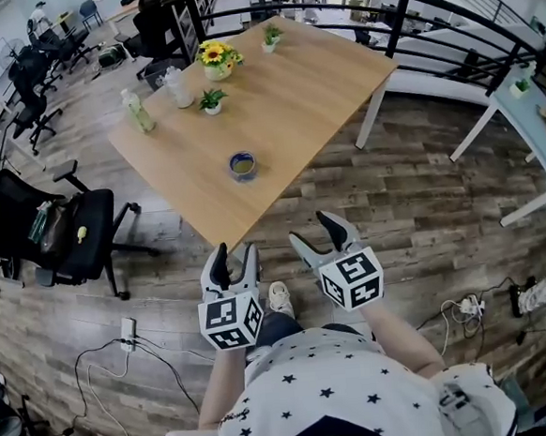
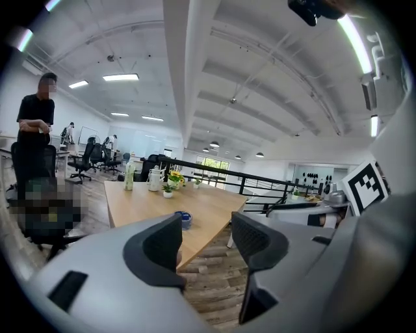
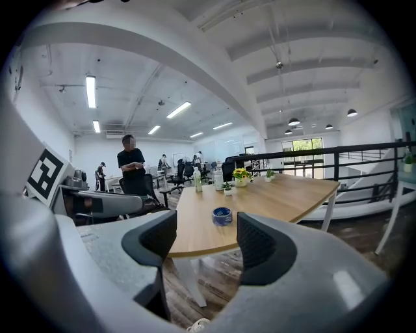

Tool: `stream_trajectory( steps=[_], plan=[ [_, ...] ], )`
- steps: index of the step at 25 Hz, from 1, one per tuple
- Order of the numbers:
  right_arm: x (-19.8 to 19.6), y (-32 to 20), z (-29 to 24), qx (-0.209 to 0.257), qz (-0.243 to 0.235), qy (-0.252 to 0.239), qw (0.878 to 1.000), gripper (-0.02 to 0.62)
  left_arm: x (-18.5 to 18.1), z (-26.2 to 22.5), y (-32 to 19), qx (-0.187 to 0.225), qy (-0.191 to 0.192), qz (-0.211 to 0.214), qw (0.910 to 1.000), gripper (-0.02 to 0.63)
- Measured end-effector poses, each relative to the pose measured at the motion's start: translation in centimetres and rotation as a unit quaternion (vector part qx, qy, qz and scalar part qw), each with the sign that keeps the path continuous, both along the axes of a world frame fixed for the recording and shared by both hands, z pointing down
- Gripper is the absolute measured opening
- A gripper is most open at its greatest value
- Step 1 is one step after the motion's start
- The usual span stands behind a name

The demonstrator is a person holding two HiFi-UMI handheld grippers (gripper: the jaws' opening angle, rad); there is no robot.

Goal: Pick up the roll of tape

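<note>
A blue roll of tape (image 1: pixel 243 166) lies flat on the wooden table (image 1: pixel 319 86), near its front corner. In the right gripper view the tape (image 3: pixel 222 216) shows between the jaws, far ahead. The left gripper view has the tape (image 2: pixel 186 219) just right of its left jaw. Both grippers hang over the floor, short of the table. My left gripper (image 1: pixel 236 256) is open and empty. My right gripper (image 1: pixel 314 233) is open too, holding nothing.
On the table's far side stand a sunflower pot (image 1: pixel 215 60), two small plants (image 1: pixel 212 100), a bottle (image 1: pixel 137 111) and a jug (image 1: pixel 179 86). A black office chair (image 1: pixel 67 233) sits left of the table. Cables (image 1: pixel 128 351) trail on the floor. A person (image 3: pixel 133 172) stands beyond the table.
</note>
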State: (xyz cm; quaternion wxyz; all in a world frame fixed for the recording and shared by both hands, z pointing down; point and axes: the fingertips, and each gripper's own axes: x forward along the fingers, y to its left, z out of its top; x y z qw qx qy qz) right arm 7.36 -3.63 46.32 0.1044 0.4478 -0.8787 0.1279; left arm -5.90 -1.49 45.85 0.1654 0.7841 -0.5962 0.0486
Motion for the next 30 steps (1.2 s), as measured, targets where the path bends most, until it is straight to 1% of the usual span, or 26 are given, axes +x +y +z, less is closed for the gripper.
stream_trajectory(
  steps=[6,16,23,30],
  plan=[
    [-1.9,-5.5,-0.9,0.001,0.001,0.000,1.000,0.272,-2.0,-0.5,-5.6,-0.002,0.003,0.003,1.0000,0.219],
    [-5.2,-13.5,-1.2,0.004,0.010,0.004,1.000,0.273,-4.6,-0.3,-13.4,-0.006,0.003,0.026,0.9996,0.219],
    [-6.8,-17.7,-0.9,0.003,0.013,0.007,1.000,0.273,-6.0,0.3,-17.6,-0.010,0.008,0.035,0.9993,0.219],
    [-7.7,-21.0,-0.7,-0.001,0.016,0.012,1.000,0.272,-6.8,0.8,-20.7,-0.017,0.012,0.040,0.9990,0.219]
  ],
)
